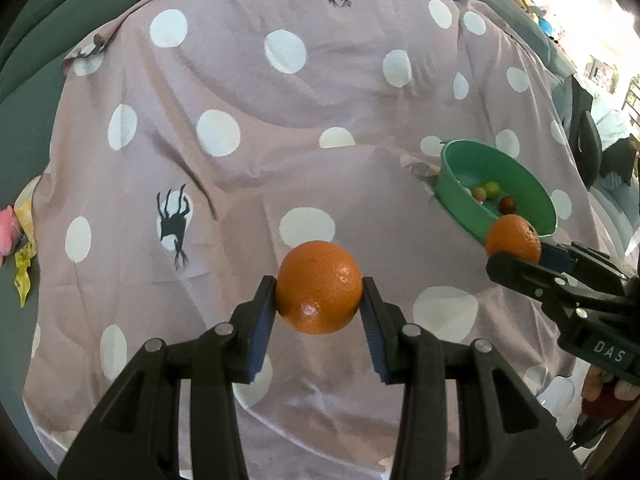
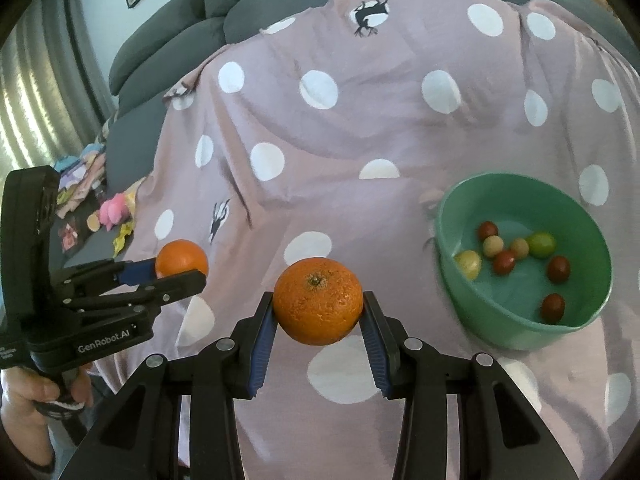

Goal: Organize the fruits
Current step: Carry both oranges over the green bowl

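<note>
An orange (image 1: 319, 287) sits clamped in the left tool (image 1: 319, 300), another orange (image 2: 318, 301) in the right tool (image 2: 318, 312) (both above the polka-dot sheet (image 2: 360, 128)), left of the green bowl (image 2: 500, 328) holding 9 small fruits (image 2: 505, 261).

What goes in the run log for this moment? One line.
left gripper: shut on orange | right gripper: shut on second orange | green bowl: small fruits only

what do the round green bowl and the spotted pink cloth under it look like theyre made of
The round green bowl looks like smooth moulded plastic: even colour, soft sheen, thin rim with a small pour lip. The pink cloth with white dots looks like matte woven fabric, probably cotton, since it drapes and creases in soft folds.
</note>
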Available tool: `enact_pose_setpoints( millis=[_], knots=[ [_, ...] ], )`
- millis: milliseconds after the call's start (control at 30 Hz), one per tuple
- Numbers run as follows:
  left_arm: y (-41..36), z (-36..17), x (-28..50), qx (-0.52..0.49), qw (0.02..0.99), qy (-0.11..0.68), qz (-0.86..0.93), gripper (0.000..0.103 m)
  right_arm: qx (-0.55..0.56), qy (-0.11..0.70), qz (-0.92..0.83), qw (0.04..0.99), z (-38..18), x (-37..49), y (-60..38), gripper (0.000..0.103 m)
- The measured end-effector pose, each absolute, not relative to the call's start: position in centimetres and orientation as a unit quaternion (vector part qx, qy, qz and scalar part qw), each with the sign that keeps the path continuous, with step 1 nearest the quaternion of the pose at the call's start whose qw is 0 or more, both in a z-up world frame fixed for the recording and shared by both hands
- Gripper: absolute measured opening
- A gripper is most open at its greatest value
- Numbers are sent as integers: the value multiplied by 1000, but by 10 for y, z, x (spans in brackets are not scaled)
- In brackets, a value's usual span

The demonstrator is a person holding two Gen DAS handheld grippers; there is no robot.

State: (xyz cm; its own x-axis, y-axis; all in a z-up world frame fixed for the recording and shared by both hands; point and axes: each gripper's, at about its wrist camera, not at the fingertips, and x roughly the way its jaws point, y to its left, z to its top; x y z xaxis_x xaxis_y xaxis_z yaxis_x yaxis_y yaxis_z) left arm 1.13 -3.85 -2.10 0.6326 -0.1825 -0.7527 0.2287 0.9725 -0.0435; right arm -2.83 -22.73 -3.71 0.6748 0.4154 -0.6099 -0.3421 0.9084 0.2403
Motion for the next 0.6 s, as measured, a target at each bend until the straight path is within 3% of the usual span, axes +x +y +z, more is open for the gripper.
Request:
enact_pose_setpoints(
  millis=[600],
  knots=[
    [-107,-17,41,70,896,406,-166,41,74,335,160,925,-38,-12,-278,43]
  ],
)
